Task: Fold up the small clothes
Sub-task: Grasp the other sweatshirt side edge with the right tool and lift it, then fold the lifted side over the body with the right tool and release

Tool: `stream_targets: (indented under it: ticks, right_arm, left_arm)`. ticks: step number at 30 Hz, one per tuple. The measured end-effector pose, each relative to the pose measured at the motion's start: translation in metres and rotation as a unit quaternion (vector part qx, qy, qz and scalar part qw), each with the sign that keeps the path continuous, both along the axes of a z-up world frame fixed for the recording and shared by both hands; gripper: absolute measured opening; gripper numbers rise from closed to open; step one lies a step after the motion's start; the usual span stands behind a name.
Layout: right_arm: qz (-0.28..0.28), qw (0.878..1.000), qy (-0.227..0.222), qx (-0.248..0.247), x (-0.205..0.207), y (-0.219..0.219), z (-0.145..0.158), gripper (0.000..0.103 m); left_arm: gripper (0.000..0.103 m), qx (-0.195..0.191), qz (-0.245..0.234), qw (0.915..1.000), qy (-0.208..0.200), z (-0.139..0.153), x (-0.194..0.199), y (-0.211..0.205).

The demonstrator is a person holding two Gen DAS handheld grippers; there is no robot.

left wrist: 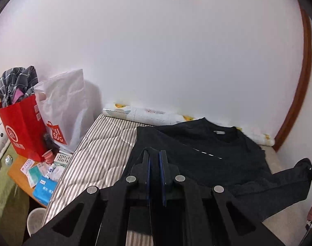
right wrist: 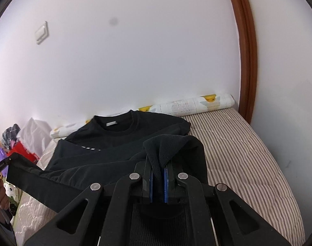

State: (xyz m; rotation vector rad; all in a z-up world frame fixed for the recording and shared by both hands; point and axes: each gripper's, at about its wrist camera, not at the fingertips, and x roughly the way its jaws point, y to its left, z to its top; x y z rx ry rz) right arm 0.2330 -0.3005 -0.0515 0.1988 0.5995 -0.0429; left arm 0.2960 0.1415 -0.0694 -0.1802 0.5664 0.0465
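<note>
A black sweatshirt [left wrist: 207, 143] lies on the striped bed [left wrist: 98, 153], its collar with a grey label [left wrist: 218, 132] toward the wall. My left gripper [left wrist: 154, 153] is shut on one lower corner of the garment, with black cloth pinched between its blue pads. In the right wrist view my right gripper [right wrist: 158, 164] is shut on the other lower corner, which bunches up over its fingers. The hem hangs stretched between the two grippers, lifted above the sweatshirt's body [right wrist: 119, 135]. The other gripper shows at each view's edge: the right gripper [left wrist: 309, 168], the left gripper [right wrist: 4, 164].
A rolled mat with yellow ducks [right wrist: 197, 102] lies along the white wall. Left of the bed, a red bag [left wrist: 23, 131] stuffed with clothes and a white plastic bag [left wrist: 68, 106] stand by a cluttered wooden side table [left wrist: 16, 174]. A brown door frame [right wrist: 246, 61] rises at the right.
</note>
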Motion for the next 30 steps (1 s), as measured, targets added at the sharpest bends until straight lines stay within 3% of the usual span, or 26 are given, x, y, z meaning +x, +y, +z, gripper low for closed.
stream_targets:
  ticks: [11, 19, 22, 25, 28, 30]
  right_arm:
    - [-0.011, 0.998, 0.058, -0.015, 0.077, -0.003, -0.059, 0.008]
    - [-0.037, 0.993, 0.098, -0.046, 0.097, -0.001, -0.09, 0.011]
    - [-0.034, 0.994, 0.092, -0.044, 0.079, -0.003, -0.08, 0.022]
    - [-0.039, 0.995, 0.08, -0.055, 0.053, -0.002, -0.067, 0.048]
    - [-0.037, 0.995, 0.069, -0.065, 0.019, 0.001, -0.06, 0.062]
    - [-0.029, 0.994, 0.08, -0.068, -0.001, 0.001, -0.063, 0.066]
  left_arm:
    - [0.008, 0.037, 0.014, 0.9975, 0.059, -0.047, 0.068, -0.01]
    - [0.011, 0.052, 0.007, 0.9936, 0.1, -0.076, 0.083, -0.012]
    - [0.012, 0.049, -0.005, 0.9926, 0.111, -0.077, 0.078, -0.01]
    - [0.018, 0.028, -0.024, 0.9924, 0.117, -0.075, 0.068, -0.004]
    - [0.051, -0.013, -0.056, 0.9912, 0.119, -0.074, 0.045, 0.006]
    - [0.051, -0.023, -0.064, 0.9903, 0.121, -0.079, 0.029, 0.011]
